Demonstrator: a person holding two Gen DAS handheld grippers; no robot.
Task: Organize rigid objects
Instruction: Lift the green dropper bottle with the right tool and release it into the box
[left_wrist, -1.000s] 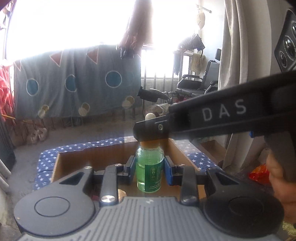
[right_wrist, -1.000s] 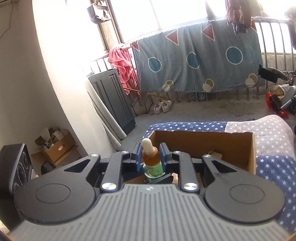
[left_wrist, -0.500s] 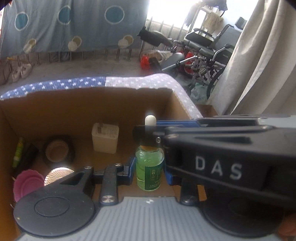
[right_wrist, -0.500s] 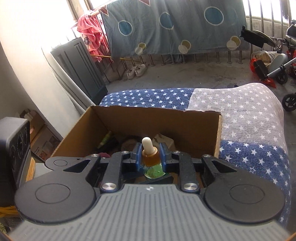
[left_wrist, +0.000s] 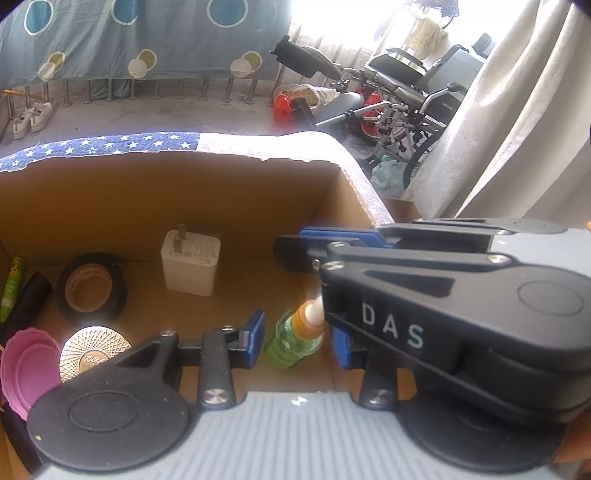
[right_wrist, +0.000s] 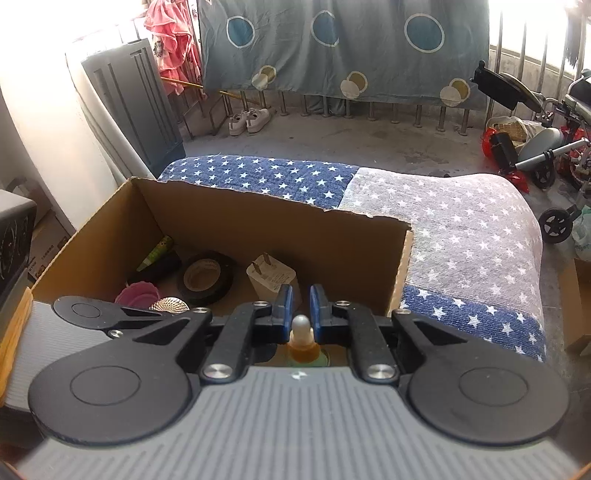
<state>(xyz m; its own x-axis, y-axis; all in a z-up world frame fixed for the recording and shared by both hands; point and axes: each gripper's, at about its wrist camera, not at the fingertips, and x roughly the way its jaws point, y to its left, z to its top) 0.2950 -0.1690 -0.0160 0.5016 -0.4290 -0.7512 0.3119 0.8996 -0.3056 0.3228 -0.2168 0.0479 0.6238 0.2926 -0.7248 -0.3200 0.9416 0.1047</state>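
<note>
The green dropper bottle (left_wrist: 291, 343) leans loose between the left gripper's (left_wrist: 297, 341) opening jaws, under the closed, empty right gripper (right_wrist: 301, 306), by the cardboard box's (left_wrist: 221, 192) right wall; a white charger (left_wrist: 190, 262) stands just beyond.

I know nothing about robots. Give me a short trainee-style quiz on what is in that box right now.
1. True or false: the green dropper bottle with an orange collar is inside the brown cardboard box.
2. What lies right beside the white plug charger? A. black tape roll B. red mug C. silver spoon
3. Fill in: the ribbed plastic piece next to the gold patterned disc is coloured ____.

Key: 1 true; 2 A; 3 pink.
</note>
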